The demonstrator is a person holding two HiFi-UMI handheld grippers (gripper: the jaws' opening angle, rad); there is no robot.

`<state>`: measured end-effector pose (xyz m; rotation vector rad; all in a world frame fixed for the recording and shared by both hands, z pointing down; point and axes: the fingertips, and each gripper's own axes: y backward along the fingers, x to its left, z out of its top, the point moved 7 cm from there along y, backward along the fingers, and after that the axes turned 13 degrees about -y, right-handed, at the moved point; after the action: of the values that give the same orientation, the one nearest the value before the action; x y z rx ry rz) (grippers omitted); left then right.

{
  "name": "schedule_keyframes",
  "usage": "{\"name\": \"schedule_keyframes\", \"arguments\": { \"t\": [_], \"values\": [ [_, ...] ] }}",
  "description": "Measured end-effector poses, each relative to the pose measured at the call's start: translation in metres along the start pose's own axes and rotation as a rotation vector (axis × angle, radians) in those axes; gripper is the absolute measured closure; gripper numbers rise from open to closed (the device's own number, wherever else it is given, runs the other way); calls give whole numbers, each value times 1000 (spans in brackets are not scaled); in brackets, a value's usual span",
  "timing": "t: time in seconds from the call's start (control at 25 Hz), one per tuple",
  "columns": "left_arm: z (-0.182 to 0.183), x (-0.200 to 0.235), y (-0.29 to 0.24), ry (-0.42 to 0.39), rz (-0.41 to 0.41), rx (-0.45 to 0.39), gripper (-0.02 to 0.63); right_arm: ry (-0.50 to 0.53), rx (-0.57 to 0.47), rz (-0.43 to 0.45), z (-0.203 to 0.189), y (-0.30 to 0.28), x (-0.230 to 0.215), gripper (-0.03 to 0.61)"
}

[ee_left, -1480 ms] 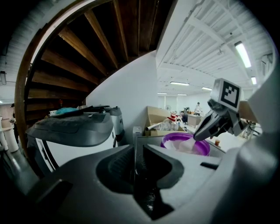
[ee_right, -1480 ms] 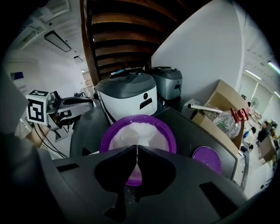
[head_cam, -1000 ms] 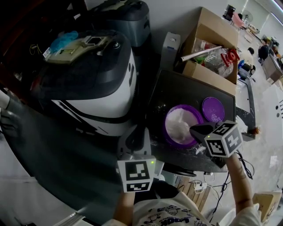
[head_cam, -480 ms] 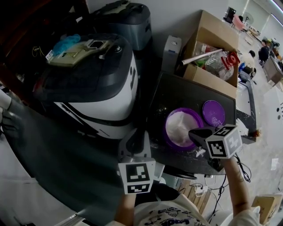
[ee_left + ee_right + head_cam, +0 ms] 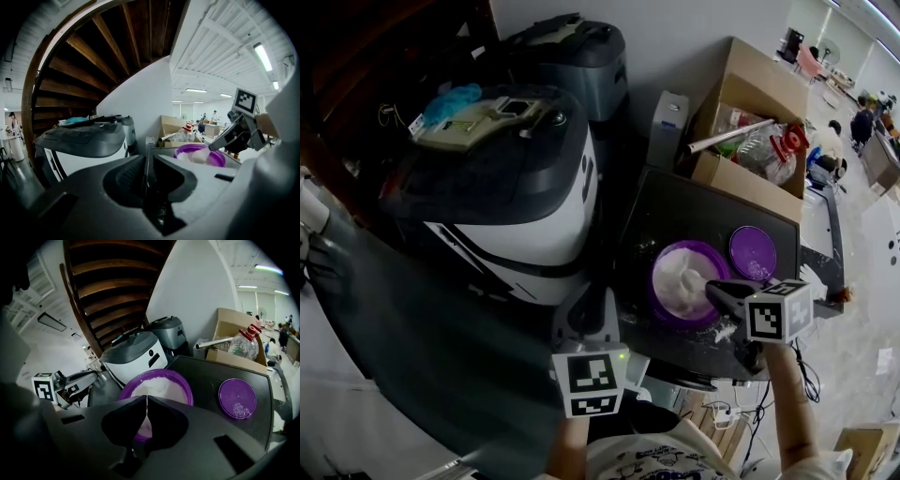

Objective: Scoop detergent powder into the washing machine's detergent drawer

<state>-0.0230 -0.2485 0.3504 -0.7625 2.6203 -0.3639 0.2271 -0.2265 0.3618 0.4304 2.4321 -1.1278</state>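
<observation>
A purple tub (image 5: pixel 662 298) of white detergent powder (image 5: pixel 679 277) sits on a dark table (image 5: pixel 675 211), with its purple lid (image 5: pixel 753 251) lying to the right. My right gripper (image 5: pixel 713 288) hangs over the tub's near right rim with its jaws closed; from the right gripper view (image 5: pixel 146 401) I look down on the powder (image 5: pixel 157 387). To the left stands the white and dark washing machine (image 5: pixel 506 187). My left gripper (image 5: pixel 586 314) is shut near the machine's front corner, with nothing visible between its jaws (image 5: pixel 145 164). No scoop or drawer is visible.
An open cardboard box (image 5: pixel 750 122) with bottles stands behind the table, and a grey appliance (image 5: pixel 572 47) stands behind the machine. Spilled powder (image 5: pixel 727 328) lies on the table near the tub. Cables lie on the floor at the right.
The head view has shifted slightly. My right gripper has drawn a little toward the table's near edge over the tub's rim. The left gripper has barely moved.
</observation>
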Motion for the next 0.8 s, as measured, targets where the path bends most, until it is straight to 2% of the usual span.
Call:
{"name": "schedule_keyframes", "arguments": {
  "t": [0.24,0.48,0.8],
  "values": [
    [5,0,9,3,19,-11,548,-97,-99,10,-6,8,2,558],
    [7,-2,20,6,40,-23,548,-234,-197,61,-18,14,2,558],
    [8,-6,40,12,75,-27,548,-394,-307,202,-30,25,19,557]
  ]
}}
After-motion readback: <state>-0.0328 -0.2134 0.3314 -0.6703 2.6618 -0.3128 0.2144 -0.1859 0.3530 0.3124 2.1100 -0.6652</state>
